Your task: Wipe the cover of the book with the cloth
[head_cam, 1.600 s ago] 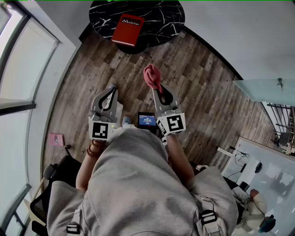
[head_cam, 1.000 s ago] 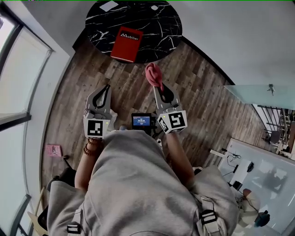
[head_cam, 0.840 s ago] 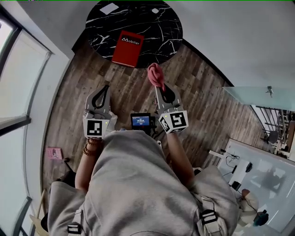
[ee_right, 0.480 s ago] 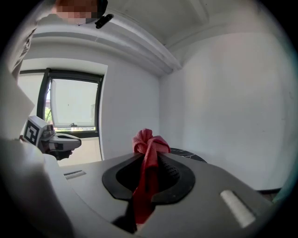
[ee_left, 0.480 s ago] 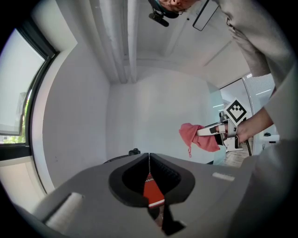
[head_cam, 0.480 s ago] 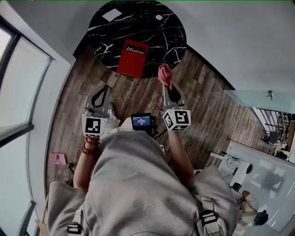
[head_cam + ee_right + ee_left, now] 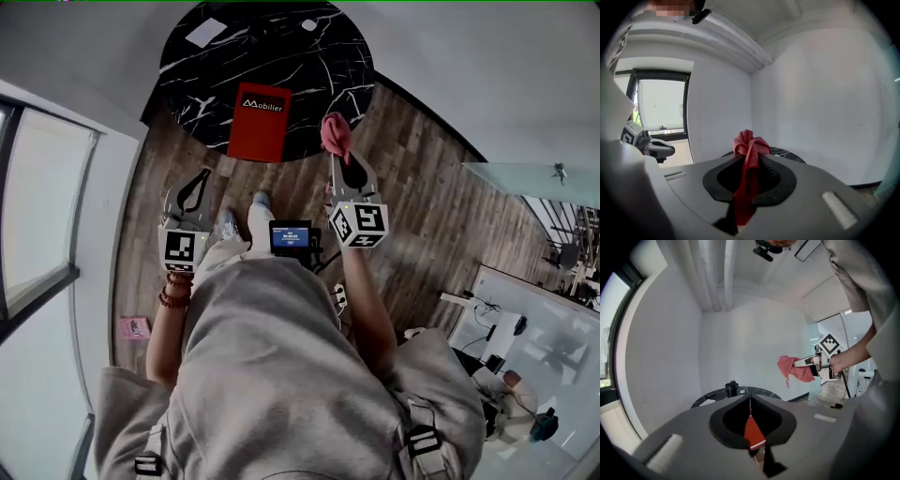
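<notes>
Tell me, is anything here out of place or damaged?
Nothing looks damaged. A small pink thing lies on the floor by the window, which seems out of place. The red book lies flat, near the table edge.

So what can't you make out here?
- Head view: any dust on the book cover is too small to see.
- Right gripper view: the cloth in the jaws hides the book.
- Left gripper view: the shut jaws show only a red sliver of book; the dark object on the table is too small to name.
</notes>
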{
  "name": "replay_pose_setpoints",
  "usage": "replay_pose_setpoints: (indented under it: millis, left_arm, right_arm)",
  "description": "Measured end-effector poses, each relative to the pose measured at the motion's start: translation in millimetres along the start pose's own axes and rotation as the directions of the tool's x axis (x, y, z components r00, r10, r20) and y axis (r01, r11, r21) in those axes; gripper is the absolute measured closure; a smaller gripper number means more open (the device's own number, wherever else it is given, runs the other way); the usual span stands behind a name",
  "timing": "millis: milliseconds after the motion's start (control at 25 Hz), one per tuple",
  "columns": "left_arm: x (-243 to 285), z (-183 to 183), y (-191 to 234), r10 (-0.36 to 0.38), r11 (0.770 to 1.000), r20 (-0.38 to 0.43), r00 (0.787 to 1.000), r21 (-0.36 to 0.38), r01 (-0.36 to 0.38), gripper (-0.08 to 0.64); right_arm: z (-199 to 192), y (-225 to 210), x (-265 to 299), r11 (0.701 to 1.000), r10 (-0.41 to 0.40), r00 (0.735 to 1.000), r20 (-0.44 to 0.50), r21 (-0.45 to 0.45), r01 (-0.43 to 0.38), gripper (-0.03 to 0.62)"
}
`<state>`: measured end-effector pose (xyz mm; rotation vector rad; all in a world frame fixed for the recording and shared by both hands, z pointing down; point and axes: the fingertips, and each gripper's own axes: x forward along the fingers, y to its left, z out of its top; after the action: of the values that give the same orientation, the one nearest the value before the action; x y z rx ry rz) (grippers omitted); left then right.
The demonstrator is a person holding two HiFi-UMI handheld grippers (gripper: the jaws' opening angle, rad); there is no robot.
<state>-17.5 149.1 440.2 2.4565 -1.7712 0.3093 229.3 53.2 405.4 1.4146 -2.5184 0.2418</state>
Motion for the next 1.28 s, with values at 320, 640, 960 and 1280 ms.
replay_pose_setpoints:
  millis: [320, 640, 960, 1280]
  left_arm:
    - [65.2, -27.7, -18.2, -0.056, 0.998, -0.155, 0.986, -0.01, 0.055, 0.551]
    - [99.9, -55.9, -6.5, -0.153, 0.981, -0.187, 0.97, 0.091, 0.172, 0.535]
    - [140.2, -140.4, 9.0, -0.41, 0.891, -0.322, 0.853, 0.059, 0.45, 0.414]
    - [162.1, -200.6, 1.4, -0.522, 0.772, -0.465, 0.715, 0.098, 0.627, 0.335]
  right_arm:
    - [-21.9, -28.2, 72.3, 0.997, 0.076, 0.994, -0.075, 0.023, -0.075, 0.526]
    - [-72.8, -31.4, 147.1, 0.996, 0.077, 0.961, -0.266, 0.055, -0.065, 0.526]
    - [-131.4, -51.0, 209.3, 0.972, 0.01, 0.853, -0.522, 0.206, 0.114, 0.526]
    - [-183.9, -54.2, 261.6, 0.964, 0.036, 0.767, -0.641, 0.224, 0.142, 0.526]
